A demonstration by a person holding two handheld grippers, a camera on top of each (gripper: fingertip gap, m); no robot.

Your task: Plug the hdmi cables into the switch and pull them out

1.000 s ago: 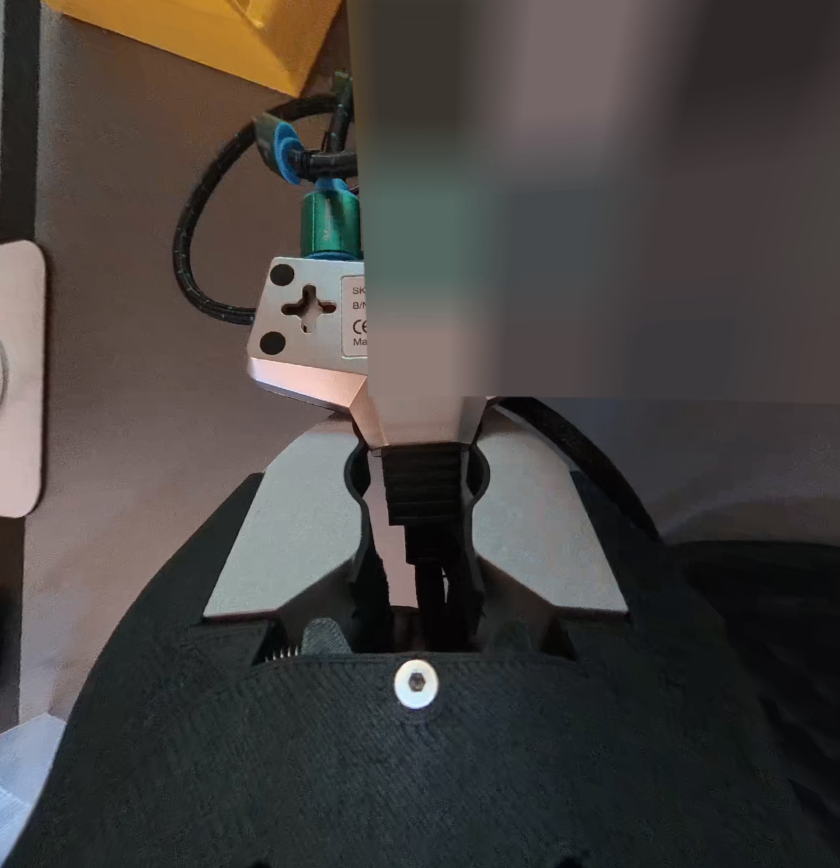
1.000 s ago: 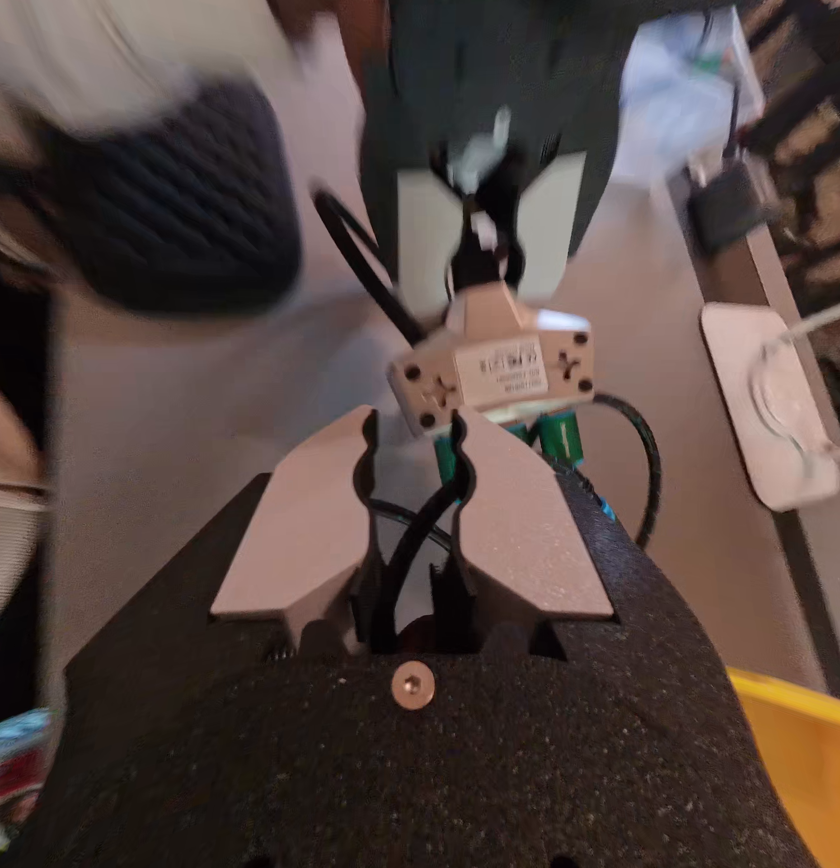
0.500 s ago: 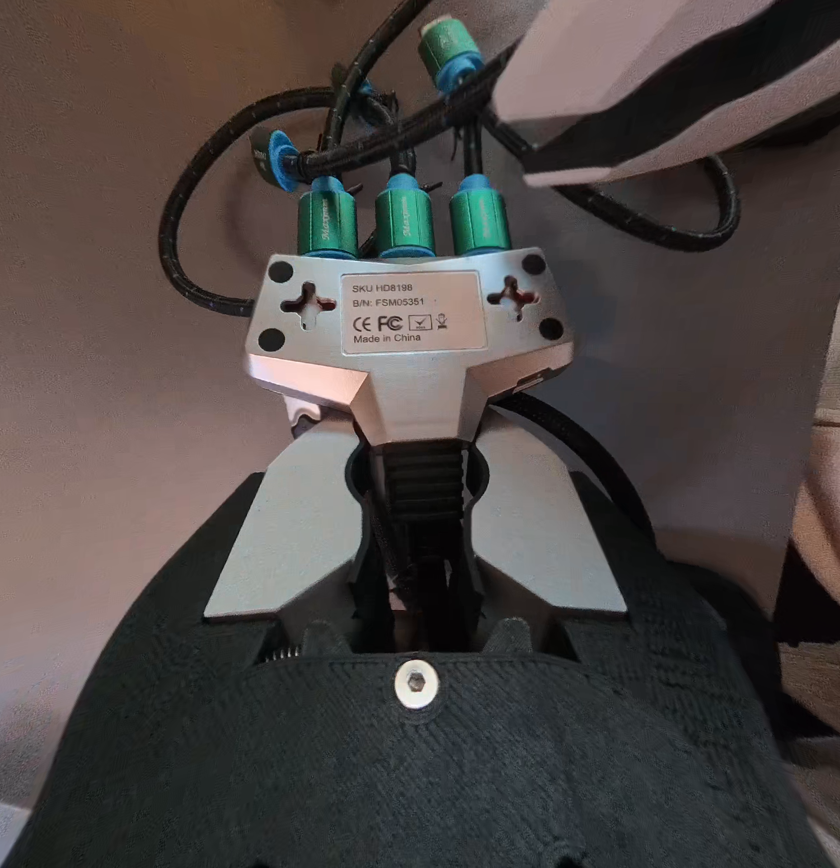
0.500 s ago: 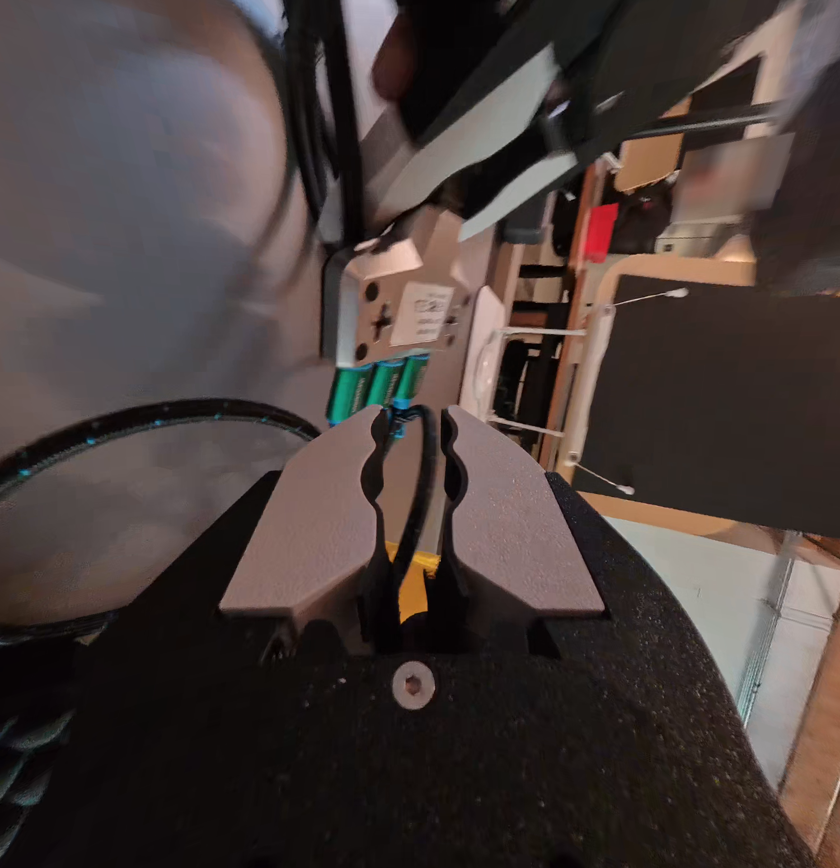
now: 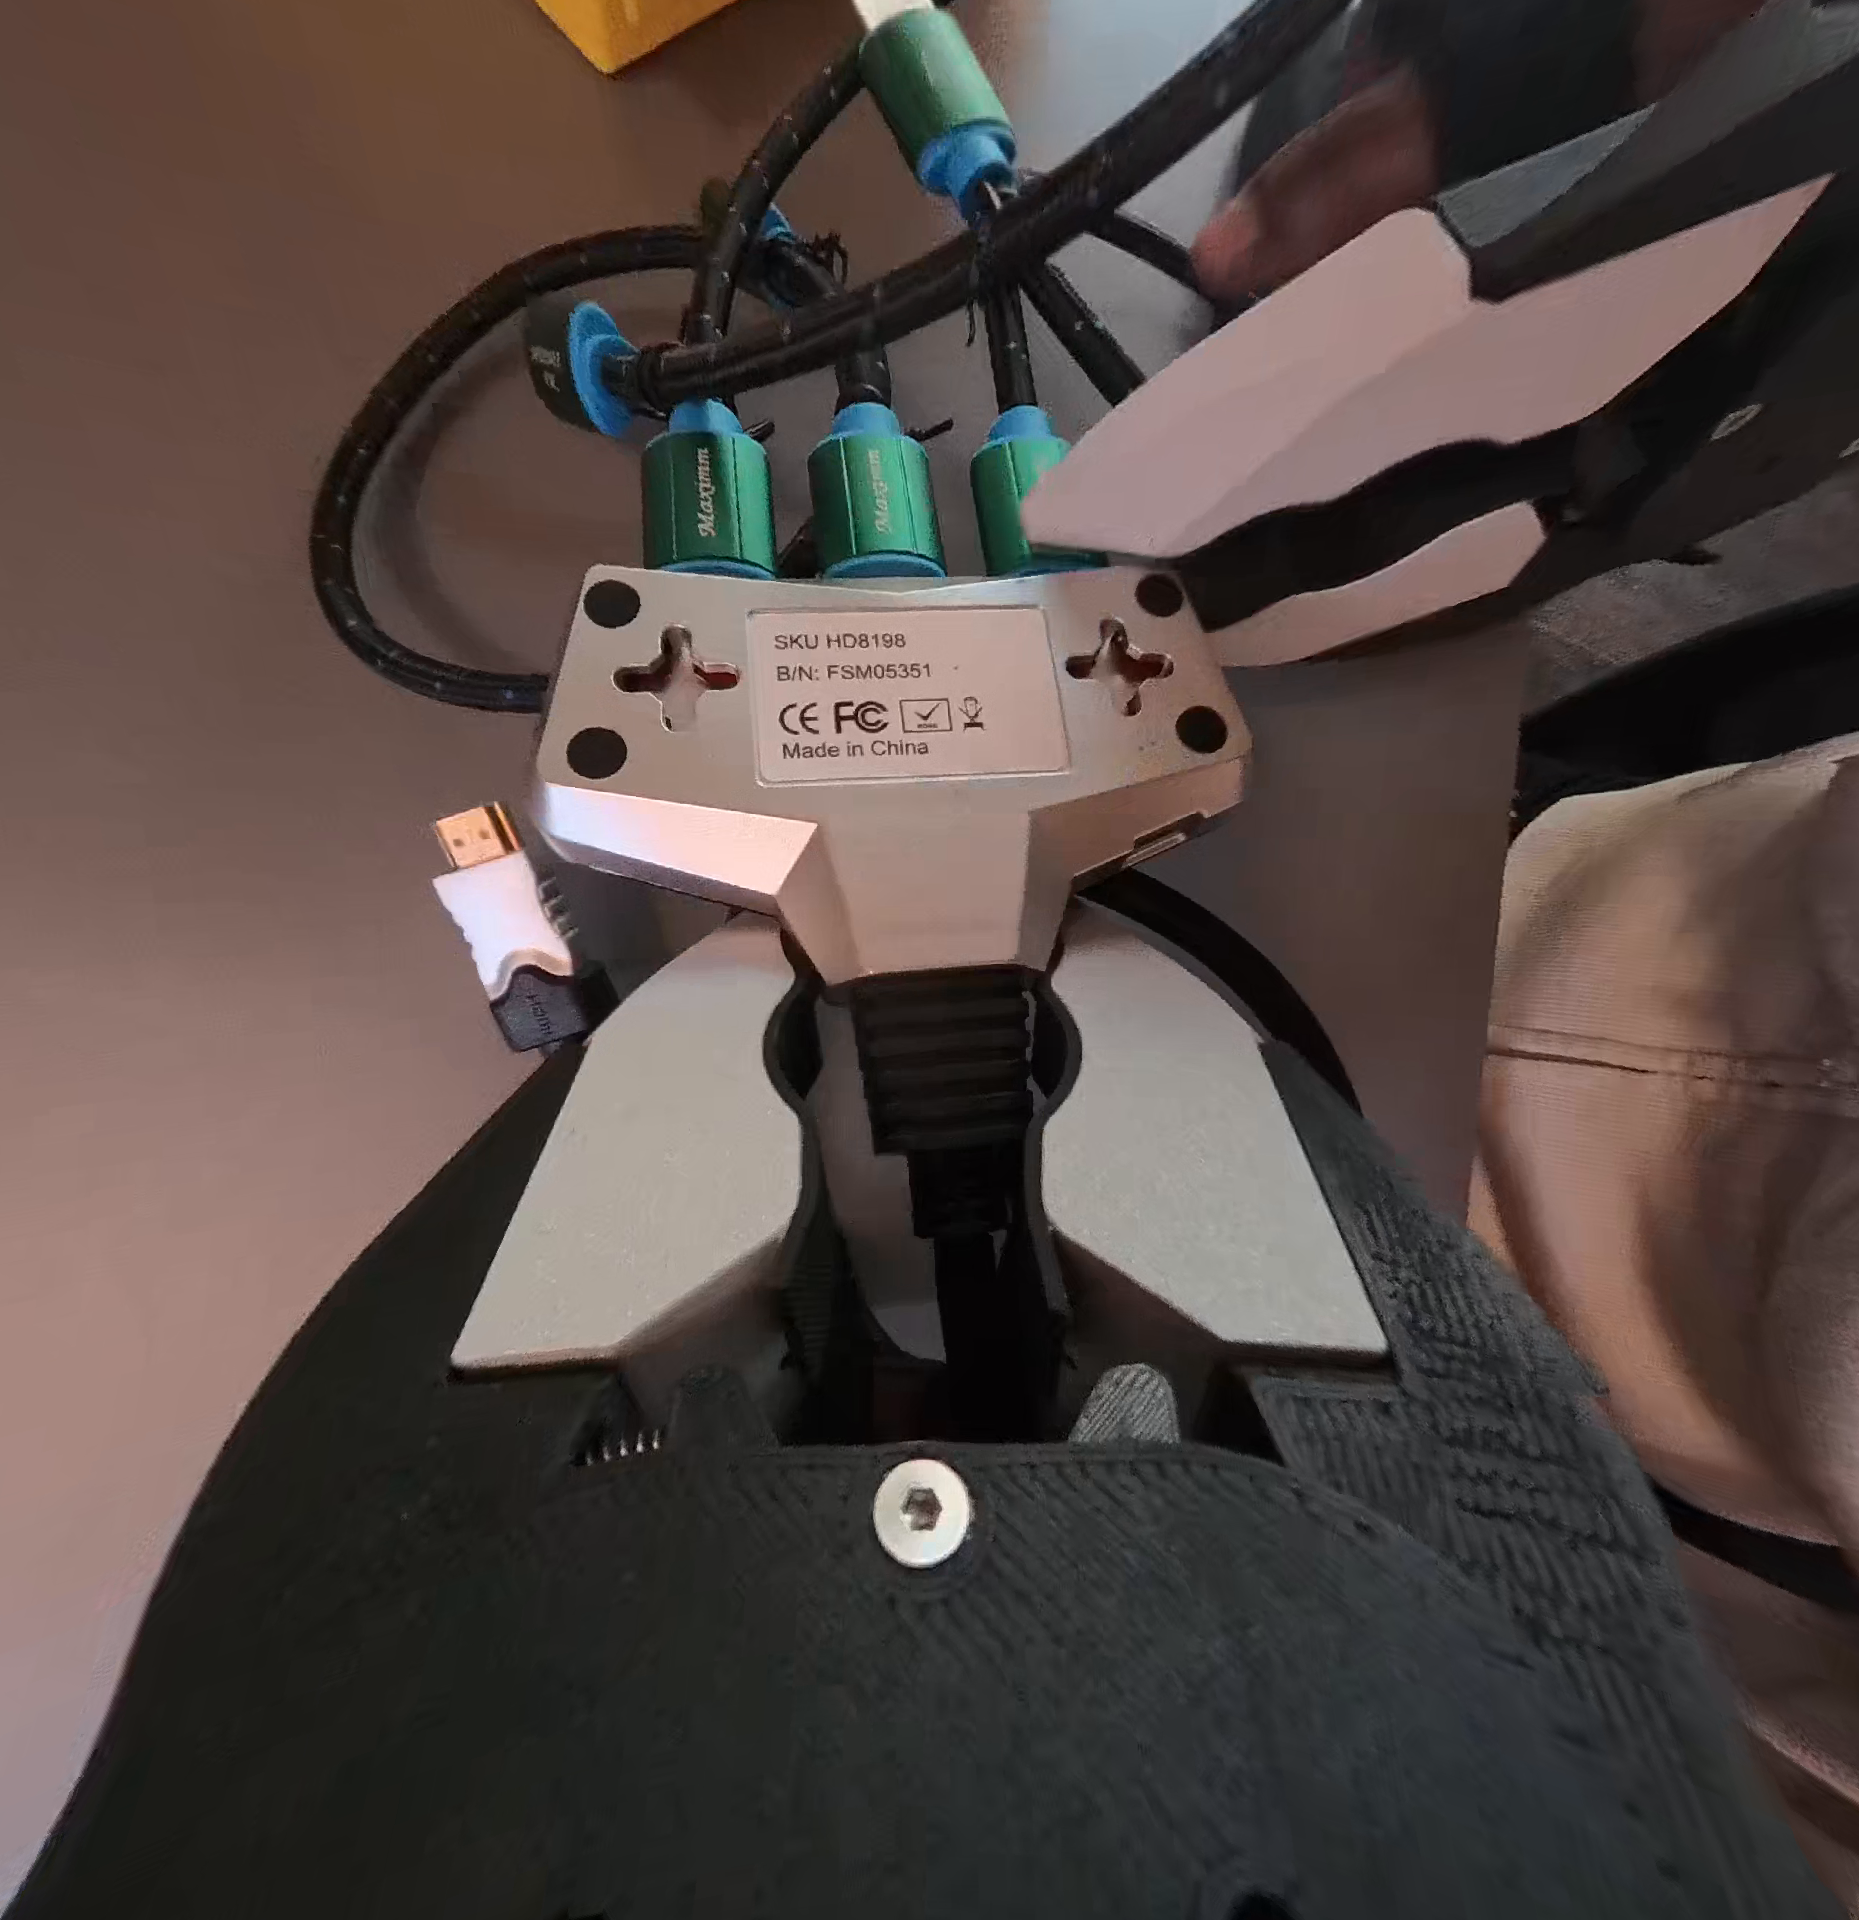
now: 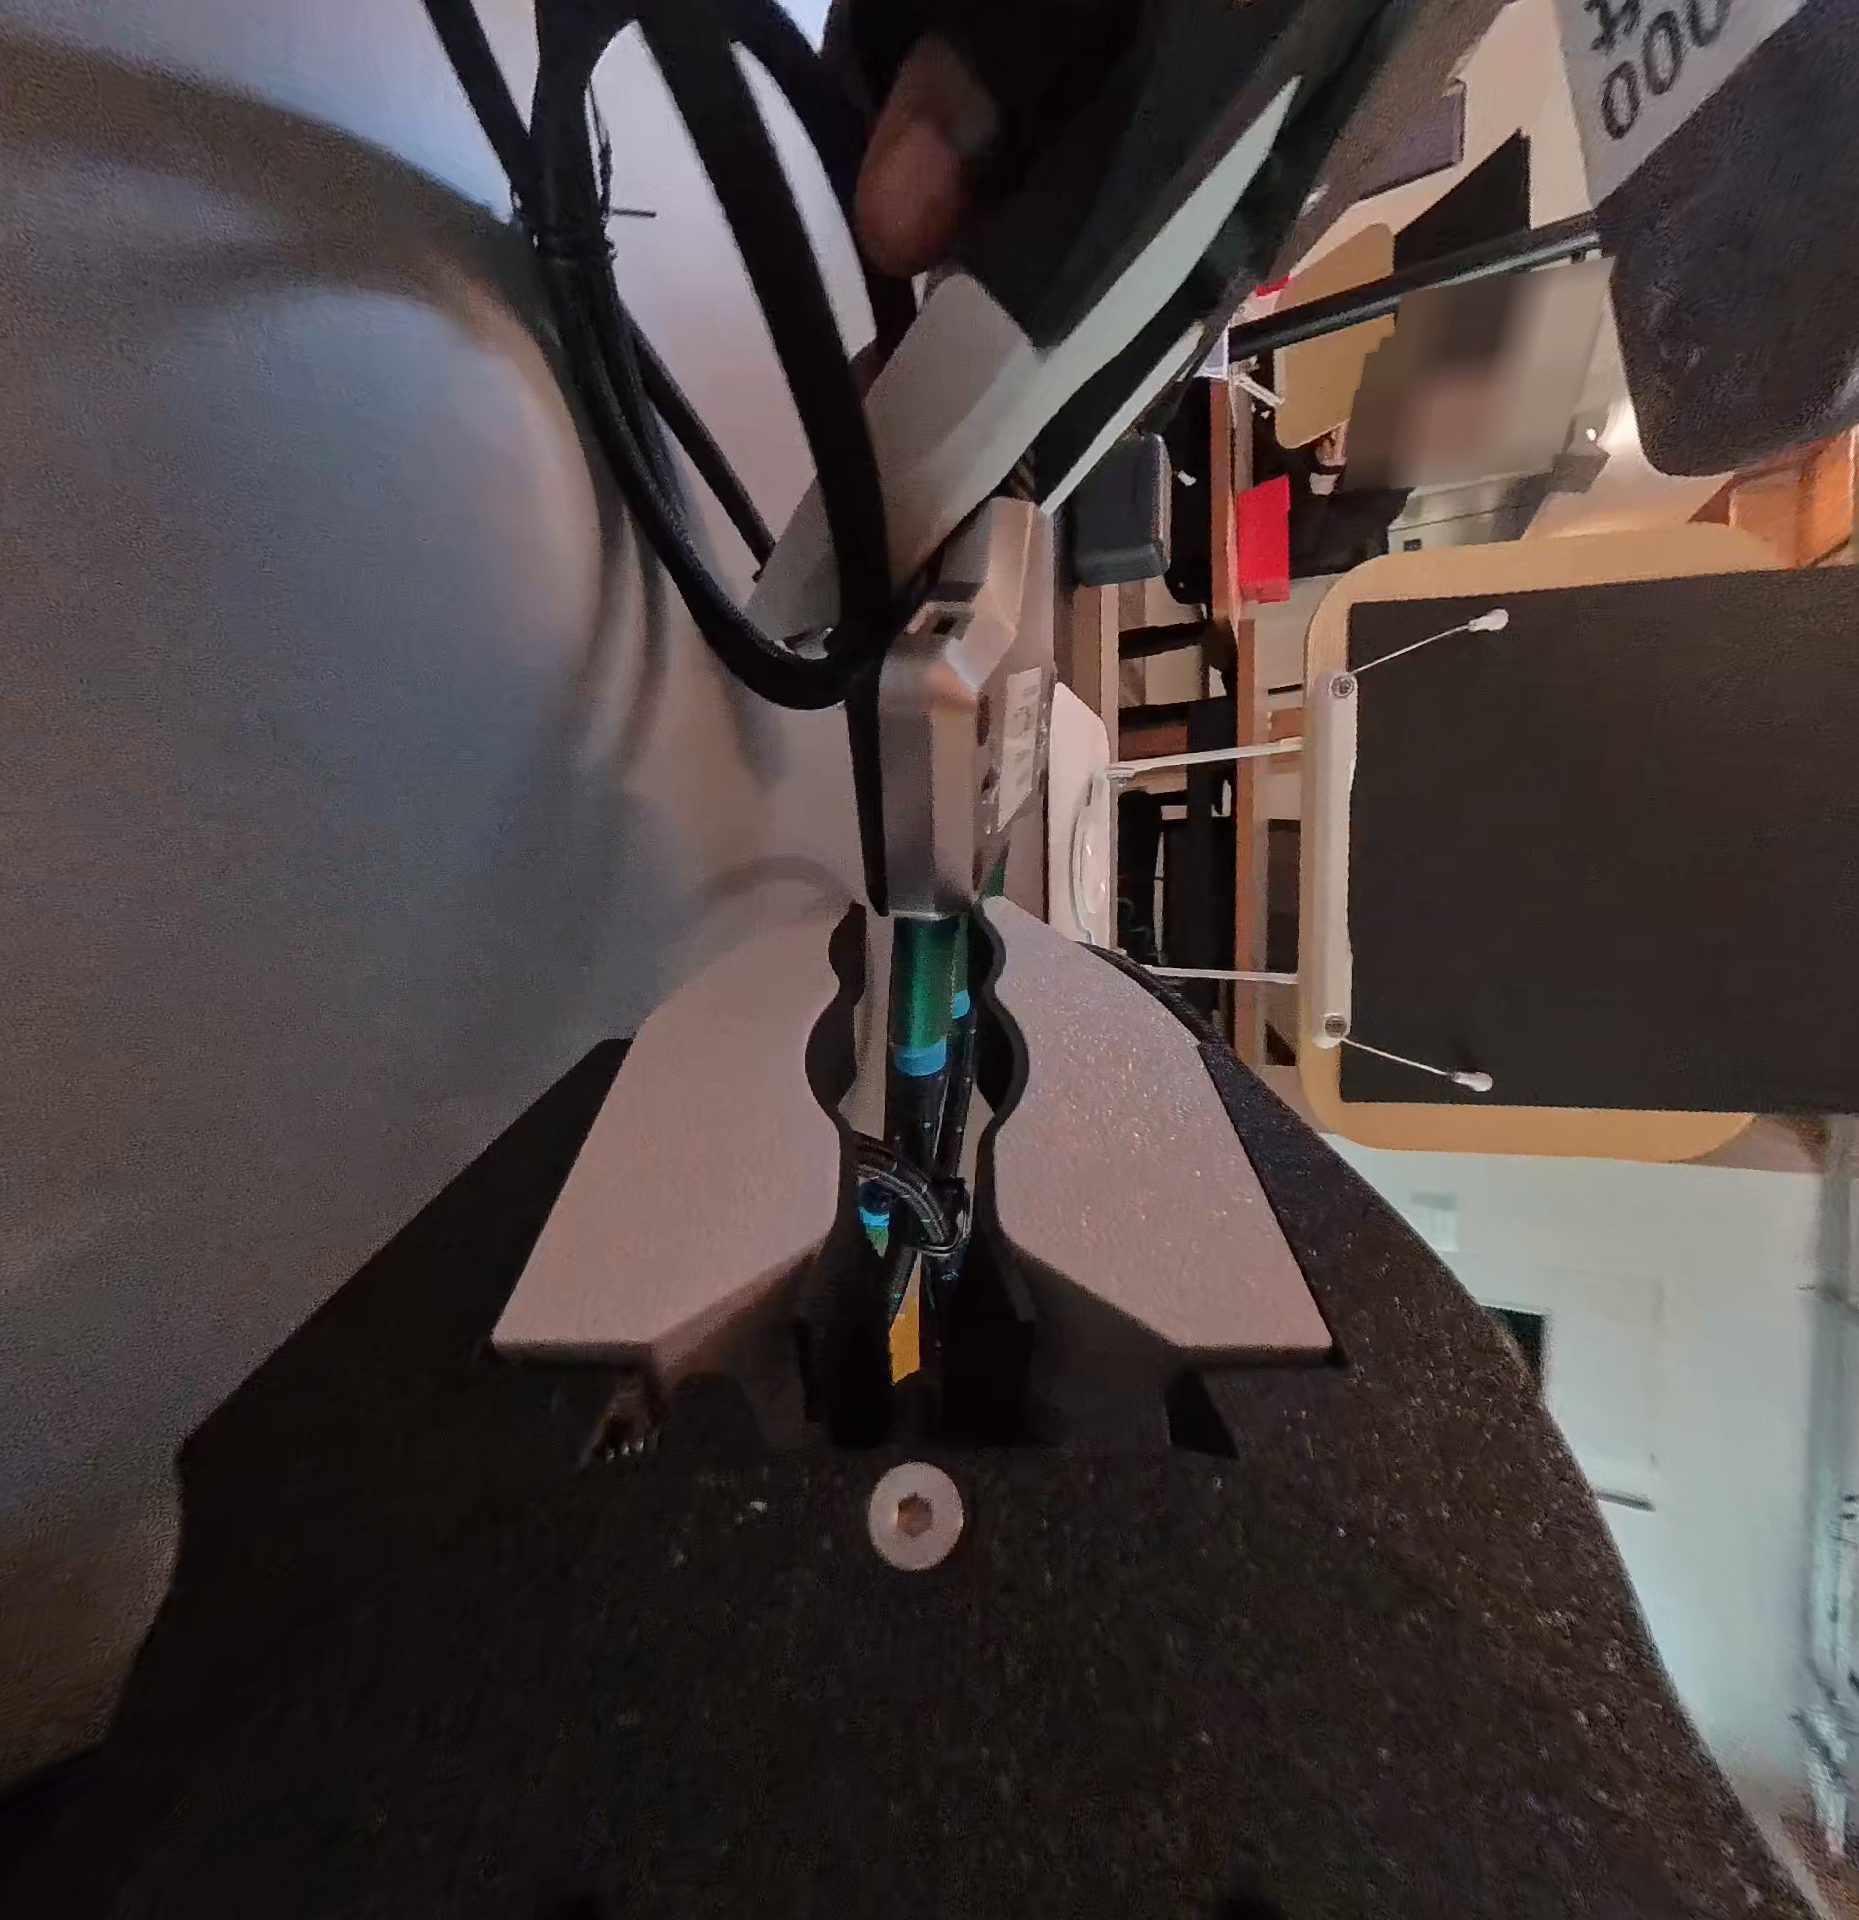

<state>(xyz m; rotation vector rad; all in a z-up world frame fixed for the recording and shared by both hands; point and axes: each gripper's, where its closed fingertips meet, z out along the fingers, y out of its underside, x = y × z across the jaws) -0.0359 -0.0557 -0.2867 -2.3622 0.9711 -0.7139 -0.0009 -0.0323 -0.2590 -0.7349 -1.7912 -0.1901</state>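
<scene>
The switch (image 5: pixel 894 769) was held clear of the worktop (image 5: pixel 177 623), label side toward the left camera. The left tongs (image 5: pixel 920 1049) were clenched on the ribbed black strain relief at its narrow tail, so the grip sat on soft rubber and cable, not on the metal body. Three green plugs (image 5: pixel 709 499) stood seated in a row along the far edge, their braided cables (image 5: pixel 385 540) looping off across the worktop. A fourth green plug (image 5: pixel 930 104) lay loose farther back, and a white plug (image 5: pixel 499 894) with a gold tip lay beside the left tongs.

The right tongs (image 6: pixel 920 997) had closed around the end plug of that row; from their own camera the fingers flanked its green barrel (image 6: pixel 920 987) just below the switch, though whether they truly pinched it or only bracketed it was hard to tell, the row being seen edge-on.

The switch looked a small, light, rigid metal block, likely to twist if pulled off-axis. The plug barrels seemed stiff and smooth, perhaps slippery under flat fingers; the blue collar behind each might give some purchase. The braided cables were pliant and would drag. A straight pull along the barrel, against the left tongs' hold, seemed the sound way, since the rubber tail could flex under load.
</scene>
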